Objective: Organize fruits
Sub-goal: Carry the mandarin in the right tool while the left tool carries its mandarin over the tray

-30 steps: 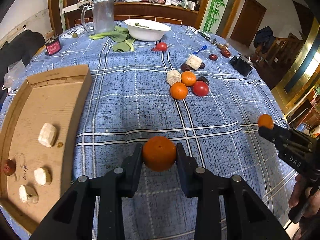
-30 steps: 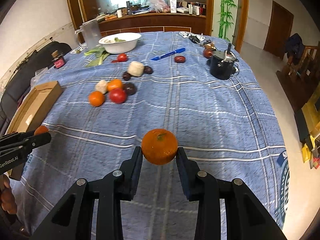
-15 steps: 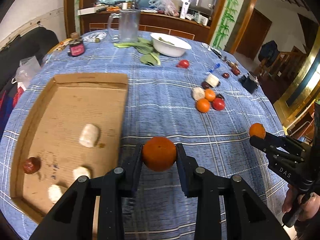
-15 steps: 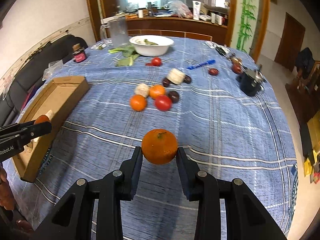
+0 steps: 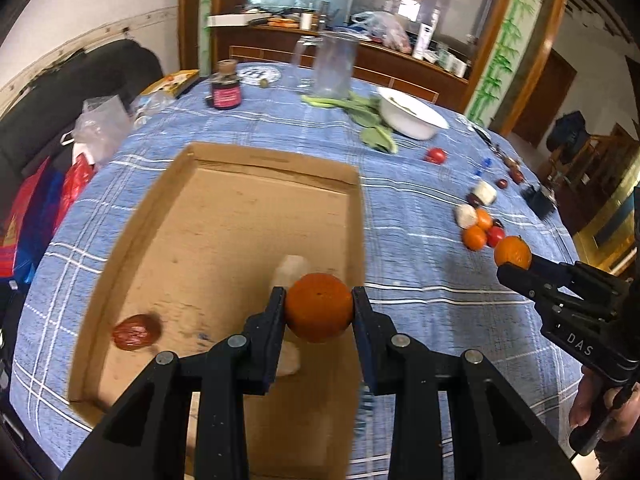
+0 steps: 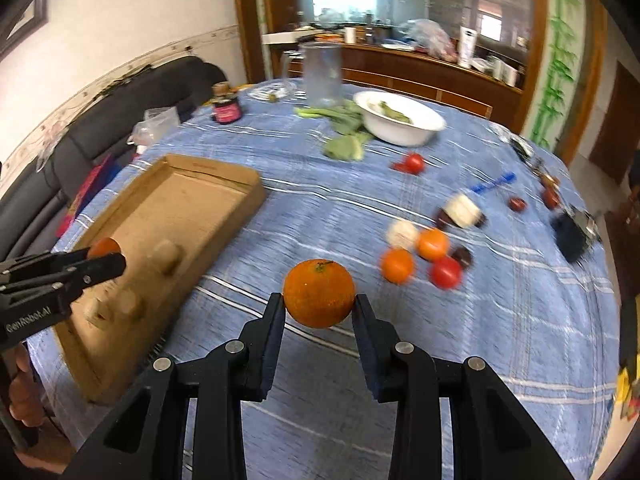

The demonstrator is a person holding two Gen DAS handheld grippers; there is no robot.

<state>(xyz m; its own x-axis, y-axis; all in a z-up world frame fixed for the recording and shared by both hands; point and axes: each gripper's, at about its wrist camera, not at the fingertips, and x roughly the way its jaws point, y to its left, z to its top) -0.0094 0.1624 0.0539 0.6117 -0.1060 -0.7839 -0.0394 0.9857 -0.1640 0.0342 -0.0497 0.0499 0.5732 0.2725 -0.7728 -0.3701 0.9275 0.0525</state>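
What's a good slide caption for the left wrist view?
Left gripper carries an orange over the cardboard tray.

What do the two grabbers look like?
Both are black. The left gripper and right gripper each have two flat fingers on jointed bars with round silver bolts. The left one's side says "GenRobot.AI" in white; the right one's says "DAS". No cables or sleeves show.

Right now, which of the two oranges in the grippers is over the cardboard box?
The orange in the left gripper: it hangs above the cardboard box. The orange in the right gripper is over the blue tablecloth instead.
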